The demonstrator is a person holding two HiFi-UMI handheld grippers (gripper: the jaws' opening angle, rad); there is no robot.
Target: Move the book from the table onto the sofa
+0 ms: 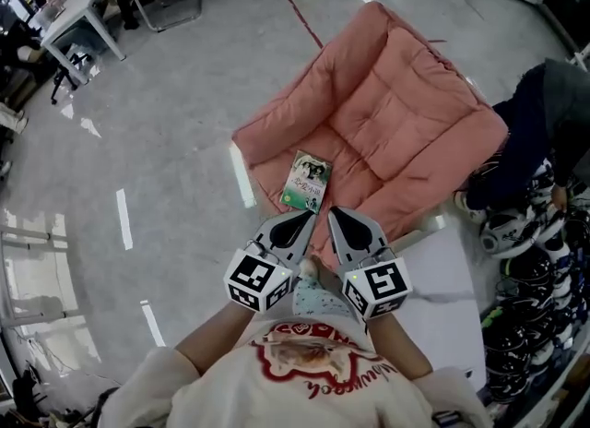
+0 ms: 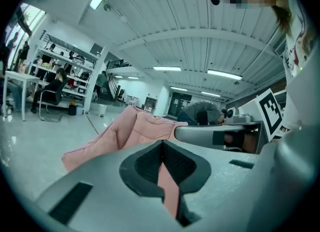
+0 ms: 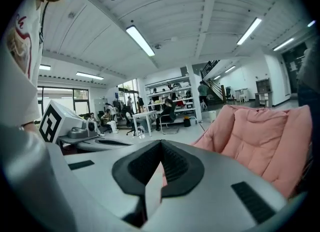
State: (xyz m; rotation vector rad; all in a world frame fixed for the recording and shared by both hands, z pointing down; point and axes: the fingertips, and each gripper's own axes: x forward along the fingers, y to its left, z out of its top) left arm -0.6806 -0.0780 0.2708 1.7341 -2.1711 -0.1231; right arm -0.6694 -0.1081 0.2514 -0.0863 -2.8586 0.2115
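Observation:
The book (image 1: 307,181), with a green cover, lies flat on the front part of the pink sofa (image 1: 396,112), apart from both grippers. My left gripper (image 1: 307,216) and right gripper (image 1: 335,213) are held side by side close to my chest, above and just short of the sofa's near edge. Both are shut with nothing between the jaws. In the left gripper view the shut jaws (image 2: 162,147) point level toward the sofa (image 2: 132,131), with the right gripper (image 2: 220,135) alongside. The right gripper view shows its shut jaws (image 3: 160,147) and the sofa (image 3: 260,136) to the right.
A white table (image 1: 452,279) stands at my lower right. A person in dark clothes (image 1: 544,112) bends over beside the sofa, near a heap of black and white gear (image 1: 530,279). Desks and chairs (image 1: 88,11) stand far off at the upper left.

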